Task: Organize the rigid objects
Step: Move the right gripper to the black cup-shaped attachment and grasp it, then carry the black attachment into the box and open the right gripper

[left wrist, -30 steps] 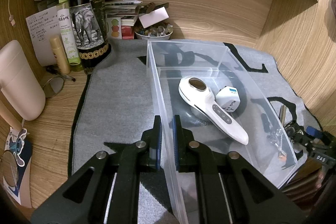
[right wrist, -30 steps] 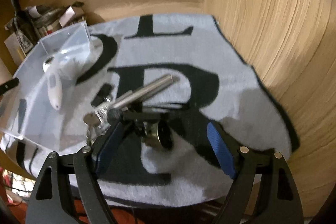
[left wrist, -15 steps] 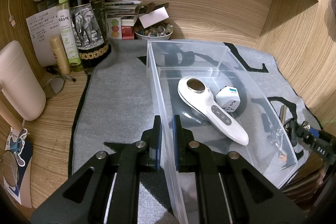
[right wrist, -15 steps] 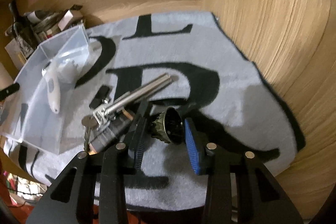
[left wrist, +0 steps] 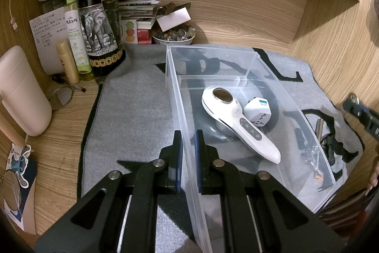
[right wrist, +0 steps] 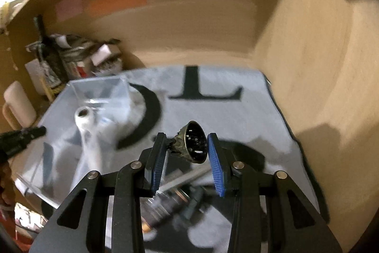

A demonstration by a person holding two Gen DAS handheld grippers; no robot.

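Observation:
My left gripper [left wrist: 188, 153] is shut on the near left wall of a clear plastic box [left wrist: 213, 49] that stands on the grey mat. Inside the box lie a white handheld device [left wrist: 236, 120] and a white plug adapter cube [left wrist: 258, 110]. My right gripper [right wrist: 186, 141] is shut on a small bronze perforated cup [right wrist: 193, 142], held in the air above the mat, to the right of the box [right wrist: 99, 87]. Below it, a metal rod with keys and dark bits [right wrist: 180, 181] lies on the mat, blurred.
The grey lettered mat [left wrist: 132, 106] lies in a wooden alcove with walls at the back and right. At the back left stand a wine bottle [left wrist: 99, 16], a spray bottle [left wrist: 77, 39], a bowl of stones [left wrist: 174, 36] and a beige mug [left wrist: 21, 91].
My right gripper closed on the bronze cup and lifted it off the mat, leaving the rod and keys behind. The left gripper and the box have not moved.

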